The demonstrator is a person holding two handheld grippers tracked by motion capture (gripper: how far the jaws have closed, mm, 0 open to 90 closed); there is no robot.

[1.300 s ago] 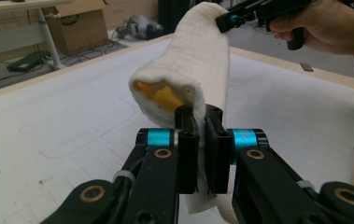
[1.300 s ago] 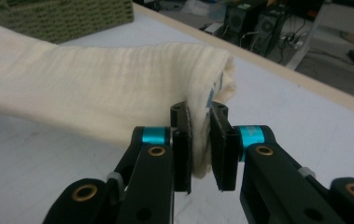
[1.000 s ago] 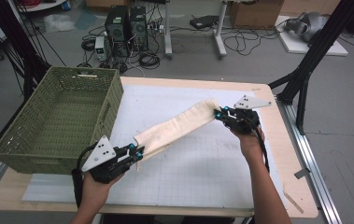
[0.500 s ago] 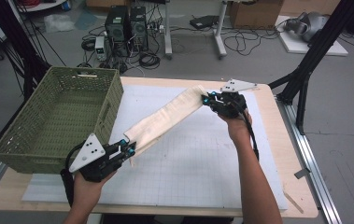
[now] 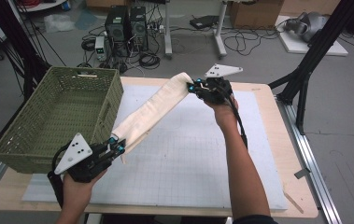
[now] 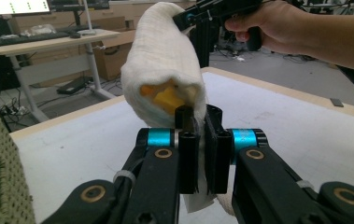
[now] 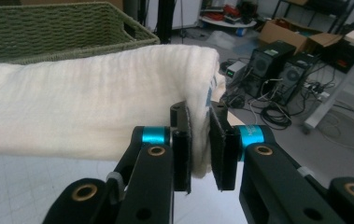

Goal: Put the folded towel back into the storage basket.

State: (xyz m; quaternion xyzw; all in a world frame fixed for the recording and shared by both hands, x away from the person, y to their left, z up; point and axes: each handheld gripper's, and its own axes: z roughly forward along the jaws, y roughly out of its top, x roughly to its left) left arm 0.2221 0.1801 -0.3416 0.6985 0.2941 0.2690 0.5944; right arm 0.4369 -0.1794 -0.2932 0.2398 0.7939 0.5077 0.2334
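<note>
A long cream folded cloth (image 5: 153,106) hangs stretched in the air between my two grippers, above the white gridded mat (image 5: 188,154). My left gripper (image 5: 117,146) is shut on its near end beside the basket; in the left gripper view the cloth (image 6: 163,70) runs away from the jaws with a yellow patch inside its fold. My right gripper (image 5: 192,87) is shut on the far end, raised over the table's back edge. In the right gripper view the cloth (image 7: 86,112) stretches off to the left from the right gripper (image 7: 199,140).
A green woven basket (image 5: 55,116) stands on the table's left side, close to my left hand. The wooden table edge (image 5: 300,186) runs along the right. Computers, cables and black frame legs stand on the floor behind the table.
My right hand has lifted and carried its end of the cloth left and toward the back of the table. The left hand has drifted left toward the basket. The cloth is now lifted off the mat.
</note>
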